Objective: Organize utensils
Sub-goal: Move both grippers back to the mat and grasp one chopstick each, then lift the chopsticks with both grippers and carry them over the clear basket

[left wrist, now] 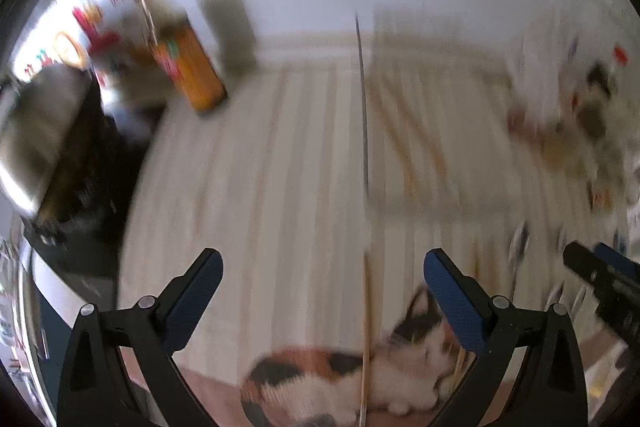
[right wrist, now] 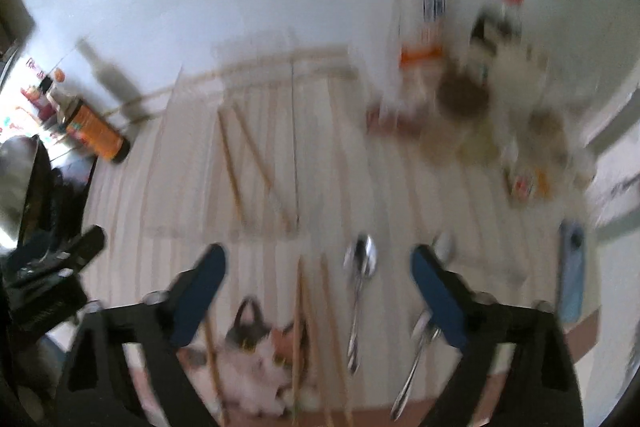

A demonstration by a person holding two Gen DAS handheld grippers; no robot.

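Note:
My left gripper [left wrist: 324,267] hangs open over a striped mat [left wrist: 260,167] with a cat picture. One wooden chopstick [left wrist: 366,327] lies on the mat between its fingers, untouched. Beyond it stands a clear divided tray [left wrist: 460,167] with a few chopsticks [left wrist: 404,143] inside. My right gripper [right wrist: 320,267] is also open, pointing down at the mat. A metal spoon [right wrist: 360,279] lies between its fingers, and a second spoon [right wrist: 416,347] is partly hidden under the right finger. Loose chopsticks [right wrist: 300,327] lie left of the spoon. The tray [right wrist: 180,187] sits further back. Both views are blurred.
An orange bottle [right wrist: 96,131] stands at the mat's back left, beside a shiny pot lid [left wrist: 36,147]. Jars and bottles [right wrist: 480,87] crowd the back right. A blue phone [right wrist: 570,279] lies at the right edge. The other gripper shows at each view's edge.

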